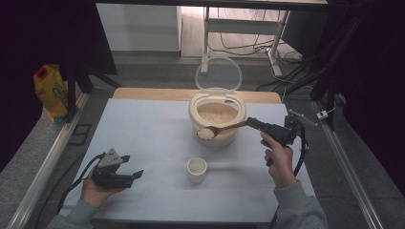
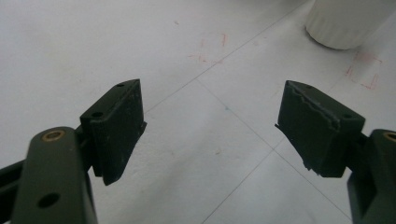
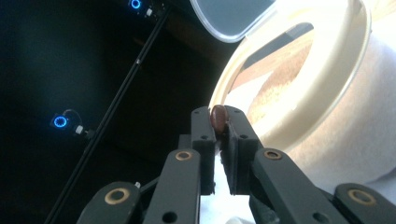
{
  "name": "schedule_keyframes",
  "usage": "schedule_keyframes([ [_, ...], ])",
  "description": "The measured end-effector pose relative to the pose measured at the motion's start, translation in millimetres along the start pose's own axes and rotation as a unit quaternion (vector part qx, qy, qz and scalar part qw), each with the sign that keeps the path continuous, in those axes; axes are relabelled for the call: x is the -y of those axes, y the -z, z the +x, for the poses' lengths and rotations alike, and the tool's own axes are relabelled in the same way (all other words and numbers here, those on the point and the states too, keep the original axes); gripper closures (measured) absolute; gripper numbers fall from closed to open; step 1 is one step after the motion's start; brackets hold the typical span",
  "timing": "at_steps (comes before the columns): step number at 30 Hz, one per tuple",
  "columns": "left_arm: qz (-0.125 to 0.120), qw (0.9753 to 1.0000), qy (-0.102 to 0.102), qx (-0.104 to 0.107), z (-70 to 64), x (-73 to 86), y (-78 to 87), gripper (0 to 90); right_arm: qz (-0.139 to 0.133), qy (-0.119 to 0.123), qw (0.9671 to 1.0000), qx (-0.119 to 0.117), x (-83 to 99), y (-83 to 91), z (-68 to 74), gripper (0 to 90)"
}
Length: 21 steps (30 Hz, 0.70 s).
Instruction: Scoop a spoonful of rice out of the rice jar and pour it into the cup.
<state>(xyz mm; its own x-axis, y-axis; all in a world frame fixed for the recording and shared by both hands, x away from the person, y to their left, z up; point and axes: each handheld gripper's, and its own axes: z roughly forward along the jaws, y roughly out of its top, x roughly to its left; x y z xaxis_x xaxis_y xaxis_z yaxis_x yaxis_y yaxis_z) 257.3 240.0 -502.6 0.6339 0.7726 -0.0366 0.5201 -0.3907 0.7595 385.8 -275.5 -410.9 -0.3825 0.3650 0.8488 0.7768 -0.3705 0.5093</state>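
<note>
In the high view we see the right claw (image 1: 251, 123) right of centre, pinched on the handle of a wooden spoon (image 1: 224, 128). The spoon reaches leftward, its bowl heaped with white rice (image 1: 206, 133) and hanging over the near rim of the cream rice bin (image 1: 195, 113) at the middle of the frame. The bin's clear lid (image 1: 218, 74) stands open behind it, and more rice fills the inside. A white cup (image 1: 197, 170) stands on the table (image 1: 143, 133) below the bin, lower centre, apart from it and from the spoon.

In the right gripper view we look along the right claw (image 3: 218, 122): its jaws are nearly together, clamped on the brown end of the spoon (image 3: 218, 116) at centre frame. The bin (image 3: 327, 93) curves across the right half, tilted in this view, with the lid (image 3: 229, 18) at the top.

The left claw (image 1: 136, 174) sits at lower left of the high view, held low over the table, well apart from the cup. In the left gripper view we see the left claw (image 2: 210, 126) spread wide with nothing between its jaws, only the pale table (image 2: 93, 46) beneath, marked with faint red pen lines. The ribbed base of the cup (image 2: 345, 23) shows at upper right.
</note>
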Motion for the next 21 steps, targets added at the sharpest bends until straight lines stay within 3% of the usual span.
schedule_keyframes([
  [12,0.001,1.0000,0.000,0.000,0.0,-0.3,-1.1,22.3,0.038,0.006,0.9992,0.007,24.3,1.6,-5.5,83.7],
  [21,0.002,1.0000,-0.001,-0.001,0.0,-0.1,-1.3,22.2,0.061,0.030,0.9971,0.035,35.4,0.2,-12.0,83.7],
])
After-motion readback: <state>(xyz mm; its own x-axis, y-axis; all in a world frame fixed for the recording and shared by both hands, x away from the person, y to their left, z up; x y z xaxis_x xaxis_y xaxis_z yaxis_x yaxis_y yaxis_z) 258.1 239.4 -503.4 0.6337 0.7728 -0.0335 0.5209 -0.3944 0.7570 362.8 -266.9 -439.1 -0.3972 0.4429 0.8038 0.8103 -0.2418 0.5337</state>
